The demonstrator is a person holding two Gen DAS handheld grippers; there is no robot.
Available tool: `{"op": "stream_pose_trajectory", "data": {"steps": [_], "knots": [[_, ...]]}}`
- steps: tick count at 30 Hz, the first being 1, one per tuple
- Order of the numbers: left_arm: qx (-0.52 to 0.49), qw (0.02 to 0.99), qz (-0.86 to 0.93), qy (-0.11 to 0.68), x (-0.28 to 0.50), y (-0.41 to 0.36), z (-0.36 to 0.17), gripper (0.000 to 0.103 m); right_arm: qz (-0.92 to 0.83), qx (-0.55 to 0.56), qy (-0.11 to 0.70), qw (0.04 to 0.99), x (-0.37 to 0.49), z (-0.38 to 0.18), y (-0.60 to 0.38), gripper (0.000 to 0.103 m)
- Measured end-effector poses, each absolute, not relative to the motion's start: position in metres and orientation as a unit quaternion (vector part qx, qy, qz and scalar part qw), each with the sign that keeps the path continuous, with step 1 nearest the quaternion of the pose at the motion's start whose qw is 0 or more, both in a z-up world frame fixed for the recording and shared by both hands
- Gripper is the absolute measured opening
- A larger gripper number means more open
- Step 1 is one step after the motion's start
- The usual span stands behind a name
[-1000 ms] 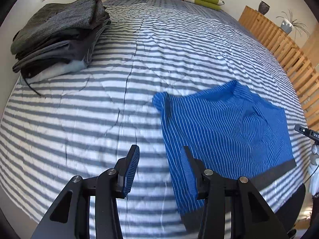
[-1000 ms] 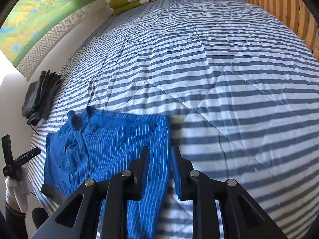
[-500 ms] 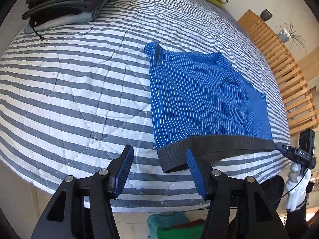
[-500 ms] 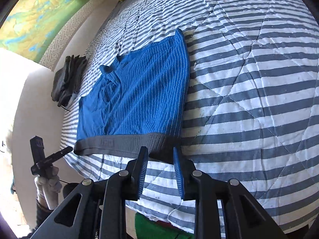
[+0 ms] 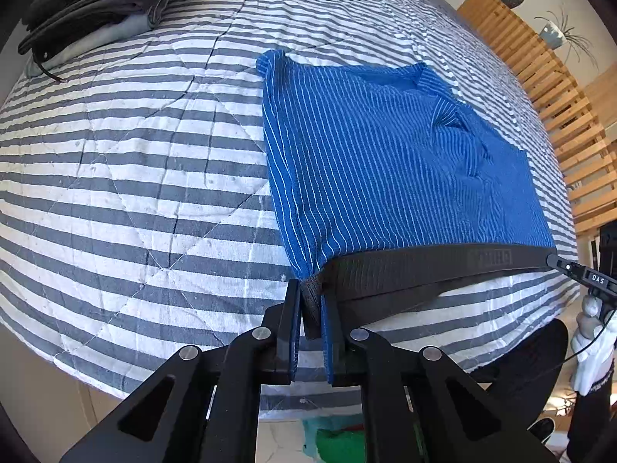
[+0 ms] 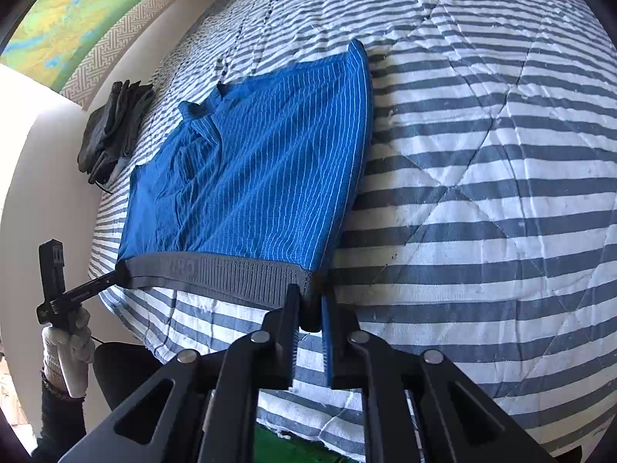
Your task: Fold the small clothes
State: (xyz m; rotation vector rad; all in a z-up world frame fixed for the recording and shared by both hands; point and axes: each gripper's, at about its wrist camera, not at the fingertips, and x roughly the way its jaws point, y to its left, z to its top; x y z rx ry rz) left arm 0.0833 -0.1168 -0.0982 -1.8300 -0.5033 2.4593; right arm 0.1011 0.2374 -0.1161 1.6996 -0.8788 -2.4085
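Observation:
Blue pinstriped shorts (image 5: 389, 166) (image 6: 254, 177) with a dark grey waistband (image 5: 424, 266) (image 6: 216, 270) lie spread on the striped quilt (image 5: 127, 177) (image 6: 482, 193), waistband toward the bed's near edge. My left gripper (image 5: 310, 301) is shut on the waistband's left corner. My right gripper (image 6: 308, 303) is shut on the waistband's right corner. The waistband is stretched taut between the two. In the left wrist view the other gripper (image 5: 578, 274) shows at the far right; in the right wrist view the other gripper (image 6: 83, 289) shows at the far left, held by a gloved hand (image 6: 67, 351).
A pile of folded dark clothes (image 5: 100, 4) (image 6: 112, 127) sits at the bed's far left. Wooden slats (image 5: 547, 88) line the right side, with potted plants (image 5: 551, 34) above. Green and teal cloth (image 5: 335, 440) lies on the floor below the bed edge.
Both grippers pulled back from over the shorts to the waistband at the bed's near edge, then closed on its two corners; half a second ago both stood open just short of it.

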Motion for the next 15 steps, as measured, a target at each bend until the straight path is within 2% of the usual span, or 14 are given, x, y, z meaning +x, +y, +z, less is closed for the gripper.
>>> {"op": "stream_pose_trajectory", "data": {"steps": [4, 6, 9, 15], "knots": [[-0.594, 0.023, 0.794, -0.126, 0.091, -0.113, -0.095, 0.017, -0.793, 0.537, -0.285, 0.046, 0.108, -0.098, 0.241, 0.006], [-0.605, 0.002, 0.791, -0.091, 0.098, -0.111, -0.101, 0.034, -0.795, 0.548, -0.257, 0.044, 0.108, -0.101, 0.235, 0.006], [-0.584, -0.005, 0.807, -0.090, 0.106, -0.111, -0.090, 0.035, -0.790, 0.575, -0.211, 0.027, 0.107, -0.112, 0.223, 0.012], [-0.536, 0.021, 0.842, -0.054, 0.096, -0.086, -0.057, 0.035, -0.827, 0.529, -0.192, -0.002, 0.107, -0.089, 0.219, 0.012]]}}
